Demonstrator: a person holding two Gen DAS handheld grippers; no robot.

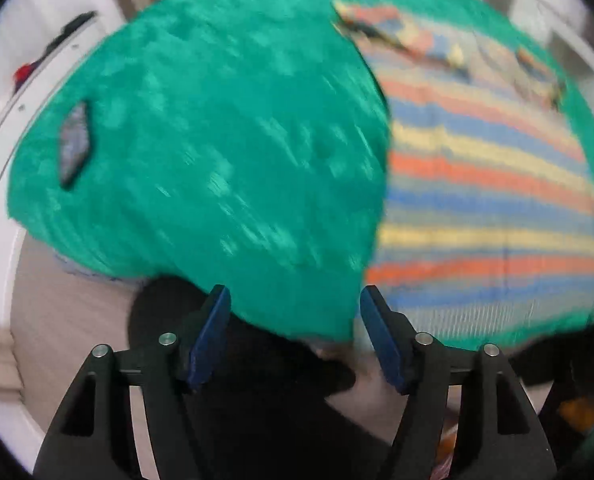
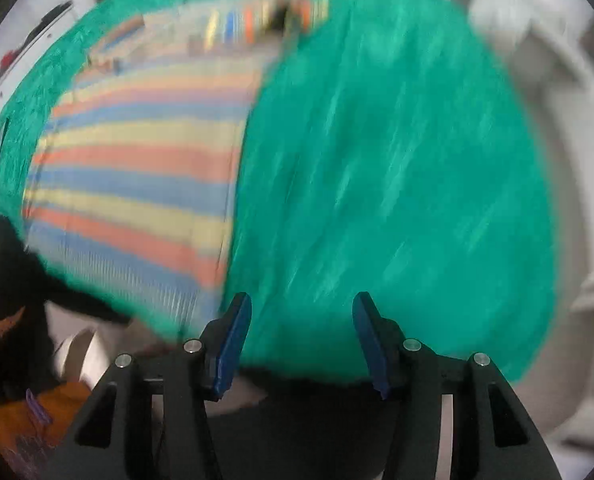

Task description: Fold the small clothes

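A striped garment in blue, orange and yellow bands lies flat on a green fuzzy cover. It sits at the right in the left wrist view and at the left in the right wrist view. Its far end looks bunched or folded. My left gripper is open and empty, above the cover's near edge, just left of the garment. My right gripper is open and empty over the green cover, right of the garment. Both views are motion-blurred.
A grey patch shows on the green cover at the left. White furniture stands beyond the cover. Dark cloth lies below the near edge. An orange item sits low left in the right wrist view.
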